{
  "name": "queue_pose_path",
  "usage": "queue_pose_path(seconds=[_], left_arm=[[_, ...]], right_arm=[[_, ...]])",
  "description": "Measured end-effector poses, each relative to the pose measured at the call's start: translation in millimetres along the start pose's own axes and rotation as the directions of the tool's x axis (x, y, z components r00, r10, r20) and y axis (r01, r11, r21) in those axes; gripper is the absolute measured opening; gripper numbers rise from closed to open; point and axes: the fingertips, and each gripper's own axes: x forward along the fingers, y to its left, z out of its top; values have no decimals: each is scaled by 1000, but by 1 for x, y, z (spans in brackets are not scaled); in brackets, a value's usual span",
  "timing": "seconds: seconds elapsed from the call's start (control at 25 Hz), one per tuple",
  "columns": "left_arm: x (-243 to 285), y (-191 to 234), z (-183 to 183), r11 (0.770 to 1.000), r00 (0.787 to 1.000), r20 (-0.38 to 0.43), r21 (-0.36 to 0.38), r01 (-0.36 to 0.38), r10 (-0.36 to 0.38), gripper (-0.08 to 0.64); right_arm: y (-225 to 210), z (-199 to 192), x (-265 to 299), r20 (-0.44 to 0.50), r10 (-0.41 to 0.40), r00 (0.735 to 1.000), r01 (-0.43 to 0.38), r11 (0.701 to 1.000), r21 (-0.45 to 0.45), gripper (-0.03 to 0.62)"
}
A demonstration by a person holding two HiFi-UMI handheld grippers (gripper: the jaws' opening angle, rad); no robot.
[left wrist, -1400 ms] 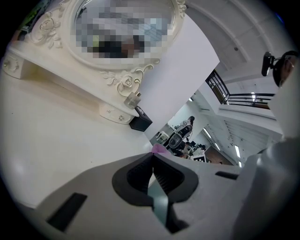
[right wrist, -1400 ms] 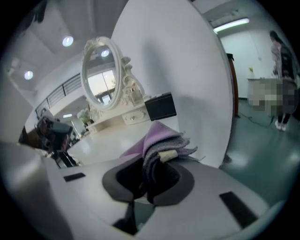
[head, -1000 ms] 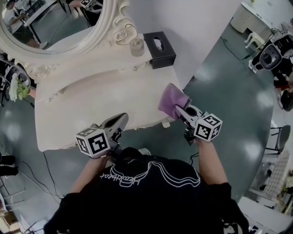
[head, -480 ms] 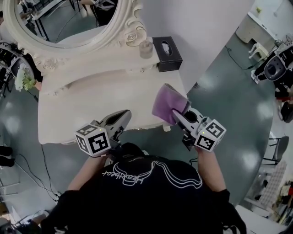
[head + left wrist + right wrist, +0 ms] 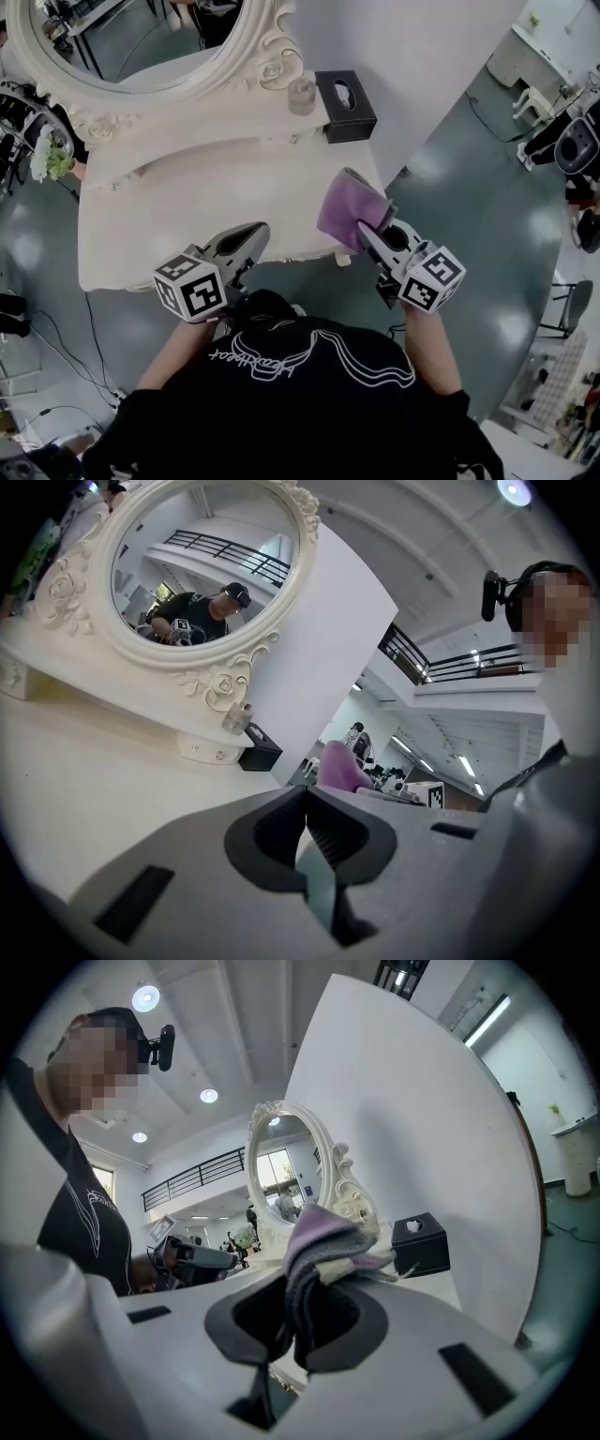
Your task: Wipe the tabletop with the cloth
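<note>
Site is showing one purple fabric cloth (image 5: 349,211), one cream carved tabletop (image 5: 169,225), one black tissue box (image 5: 347,105), possibly one glass jar (image 5: 301,96).

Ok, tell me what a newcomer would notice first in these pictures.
The purple cloth stands out first, bunched and clamped in the right tongs over the right front corner of the white dressing table. Next comes the ornate oval mirror at the table's back, with a black tissue box to its right. The left tongs sit shut and empty at the front edge.
</note>
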Motion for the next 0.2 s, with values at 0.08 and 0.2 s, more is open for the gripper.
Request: queue_pose_path(seconds=[0.08,0.2], left_arm=[[2,0,-2,1000,1000,-5,-4,-1,1,5],[4,2,-2,1000,1000,-7,-9,-4,3,5]], right_arm=[[-1,-2,0,-5,-1,1000,1,1000,5,49],[-3,-3,1,-9,0,1000,1,1000,6,49]])
